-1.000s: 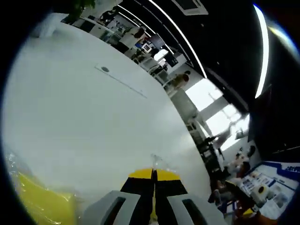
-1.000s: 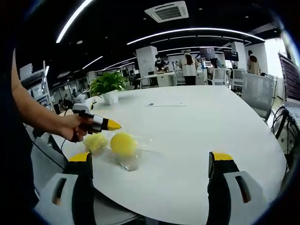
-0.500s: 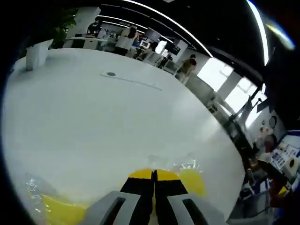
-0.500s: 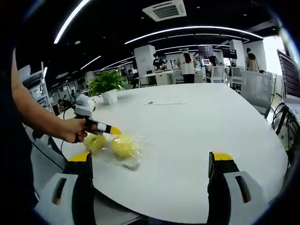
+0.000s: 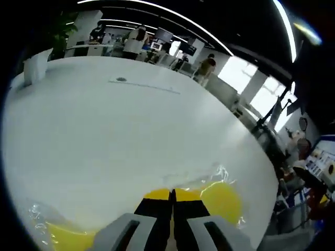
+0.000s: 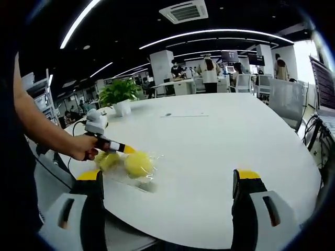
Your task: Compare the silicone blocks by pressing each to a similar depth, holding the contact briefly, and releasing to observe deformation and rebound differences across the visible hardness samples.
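On the white table [image 6: 220, 151], near its front-left edge, sit two yellow silicone samples in clear wrap, the round one [image 6: 138, 163] just beside the paler one [image 6: 107, 160]. Left gripper [image 6: 125, 149], jaws together, has dipped from above them to the round one's top edge, so press no. 1 looks about to start. Right gripper [image 6: 167, 180] hangs back w/ jaws wide apart.

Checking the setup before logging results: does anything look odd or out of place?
The yellow samples are round lumps wrapped in crinkled clear plastic, not bare blocks. They sit near the white table's edge. Nothing spilled or damaged.
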